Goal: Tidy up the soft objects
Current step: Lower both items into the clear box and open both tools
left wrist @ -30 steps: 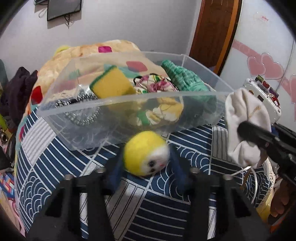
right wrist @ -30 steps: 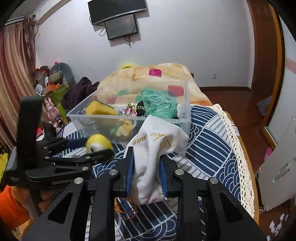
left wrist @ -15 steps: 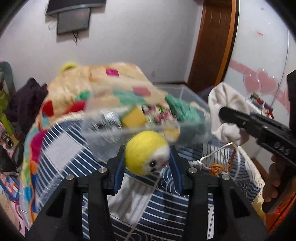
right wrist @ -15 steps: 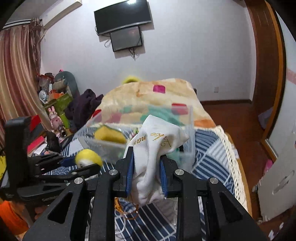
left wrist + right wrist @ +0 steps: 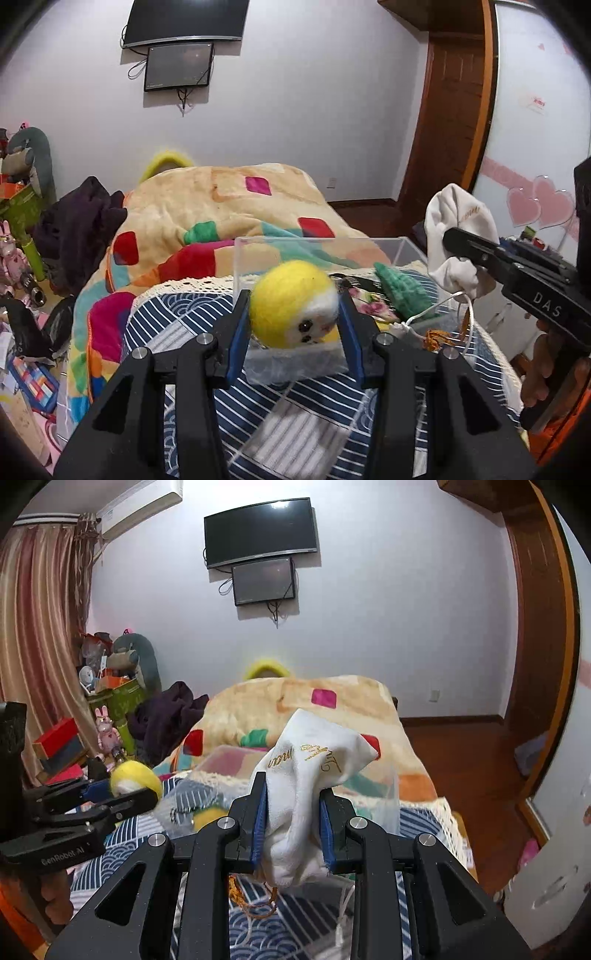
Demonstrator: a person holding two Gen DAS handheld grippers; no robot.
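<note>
While the left wrist view looks along its own fingers, the left gripper (image 5: 293, 317) is clamped on a yellow felt ball (image 5: 293, 304) with a white face and two black eyes, its blue pads pressing the ball from both sides. The ball hangs in the air in front of a clear plastic bin (image 5: 321, 242) that stands on a navy patterned cover (image 5: 306, 417). Inside the bin lie a green knitted piece (image 5: 402, 291) and a floral fabric item (image 5: 369, 304). To the right, the right gripper (image 5: 461, 251) reaches in from the side and holds a white drawstring pouch (image 5: 456, 236) above the bin's right end; a white cord and an orange tassel (image 5: 434, 336) dangle below it. Behind the bin a colourful patchwork blanket (image 5: 221, 206) is heaped up, and a television (image 5: 184, 18) is mounted on the far wall.

From the right wrist view, the right gripper (image 5: 291, 823) is pinched narrow around the white drawstring pouch (image 5: 310, 786), which bulges above and below the blue pads and carries gold lettering near its top. An orange cord (image 5: 255, 901) loops beneath it. The clear plastic bin (image 5: 384, 801) is partly hidden behind the pouch. At the left edge the left gripper (image 5: 127, 792) holds the yellow felt ball (image 5: 135, 777) off the cover, level with the bin's near end. The patchwork blanket (image 5: 295, 698) and the television (image 5: 260, 531) fill the background.
</note>
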